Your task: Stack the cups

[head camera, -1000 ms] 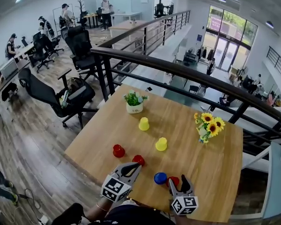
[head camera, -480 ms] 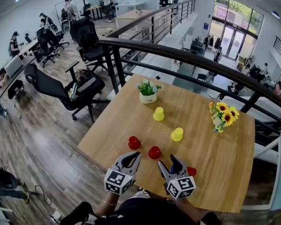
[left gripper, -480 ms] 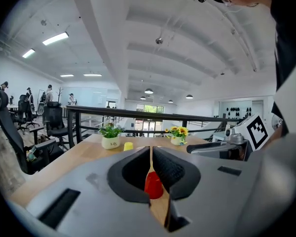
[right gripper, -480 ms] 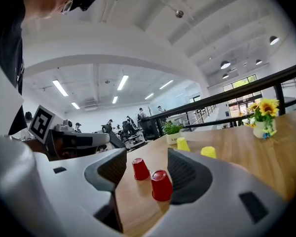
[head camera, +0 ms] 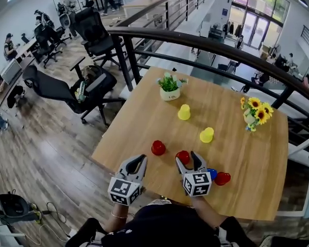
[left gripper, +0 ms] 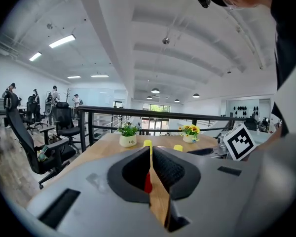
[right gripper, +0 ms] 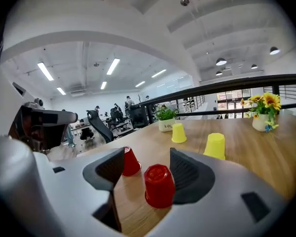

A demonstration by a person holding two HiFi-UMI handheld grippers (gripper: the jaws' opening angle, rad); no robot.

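Several cups stand upside down on the wooden table [head camera: 144, 117]. My right gripper [head camera: 189, 157] [right gripper: 147, 154] is open, and a red cup [head camera: 183, 157] [right gripper: 159, 184] stands between its fingertips. Another red cup [head camera: 158, 147] [right gripper: 130, 162] sits just to the left. A blue cup [head camera: 212, 173] and a third red cup [head camera: 222, 178] lie right of the right gripper, the blue one partly hidden. Two yellow cups [head camera: 184, 112] [head camera: 206, 135] stand farther back. My left gripper [head camera: 138, 161] [left gripper: 150, 154] hovers at the near table edge, shut down to a slit and holding nothing.
A small potted plant [head camera: 170, 86] stands at the table's far edge and a sunflower vase [head camera: 255, 112] at the far right. A dark railing [head camera: 206, 45] runs behind the table. Office chairs [head camera: 67, 89] stand on the floor to the left.
My right gripper has moved left, away from the blue cup and the red cup beside it, and now brackets the middle red cup. The left gripper has barely moved.
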